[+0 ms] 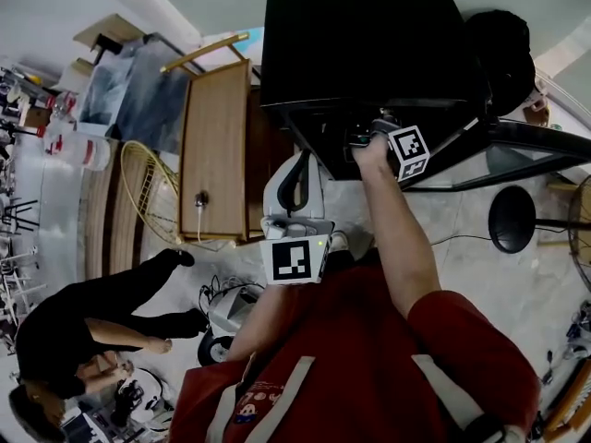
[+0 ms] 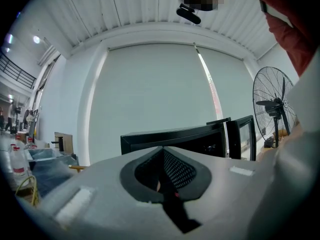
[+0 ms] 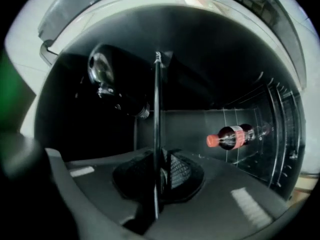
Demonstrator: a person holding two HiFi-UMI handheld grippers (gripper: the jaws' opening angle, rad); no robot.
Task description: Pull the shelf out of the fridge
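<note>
Right gripper (image 1: 407, 152) is at the mouth of the open black box-shaped fridge (image 1: 360, 35), fingers pinched on the front edge of the thin grey metal shelf (image 3: 157, 109). The shelf sits inside the cabinet, and I judge the edge grip is meant for a straight outward pull. Left gripper (image 1: 295, 247) hangs by the torso, fingers pressed together on nothing, probably to keep clear of the pull path. Head view shows only the arm going in; right gripper view alone shows the pinch and a dark plastic bottle with red cap and label (image 3: 235, 136) inside, though I cannot tell whether it rests on this shelf.
</note>
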